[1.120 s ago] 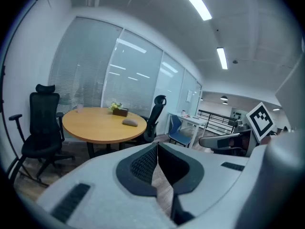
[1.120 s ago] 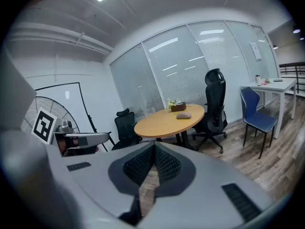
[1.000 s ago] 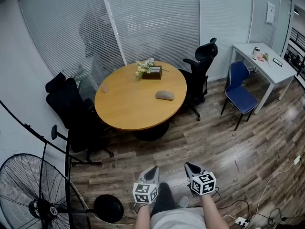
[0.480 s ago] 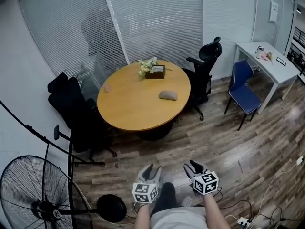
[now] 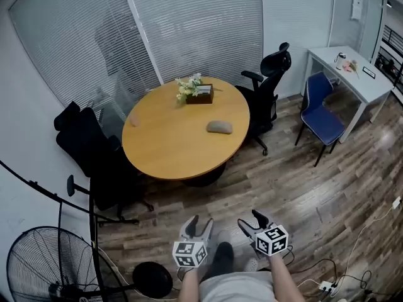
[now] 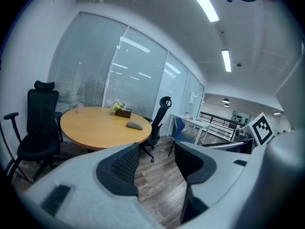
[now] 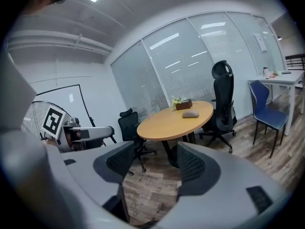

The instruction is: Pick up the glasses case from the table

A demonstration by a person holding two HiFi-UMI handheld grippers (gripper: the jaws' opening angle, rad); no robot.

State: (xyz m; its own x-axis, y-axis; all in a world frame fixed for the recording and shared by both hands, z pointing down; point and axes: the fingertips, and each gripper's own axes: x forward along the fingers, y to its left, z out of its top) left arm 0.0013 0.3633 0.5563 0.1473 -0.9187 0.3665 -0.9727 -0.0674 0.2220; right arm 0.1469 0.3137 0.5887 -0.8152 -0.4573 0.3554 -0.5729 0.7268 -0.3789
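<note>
The grey oval glasses case (image 5: 219, 127) lies on the round wooden table (image 5: 170, 150), toward its right side; it also shows in the left gripper view as the case (image 6: 135, 125) and in the right gripper view as the case (image 7: 190, 114). My left gripper (image 5: 197, 222) and right gripper (image 5: 250, 220) are held side by side over the wooden floor, far short of the table. Both point toward it, and both sets of jaws are opening with nothing between them.
A box with flowers (image 5: 196, 92) and a small pinkish cup (image 5: 133, 121) sit on the table. Black office chairs (image 5: 85, 150) (image 5: 267, 87) flank it. A blue chair (image 5: 321, 115) and white desk (image 5: 352, 77) stand at the right, a floor fan (image 5: 44, 266) at the lower left, cables (image 5: 340, 279) by my feet.
Both grippers went from shut to open. I have moved a little nearer the table, and the view has shifted slightly.
</note>
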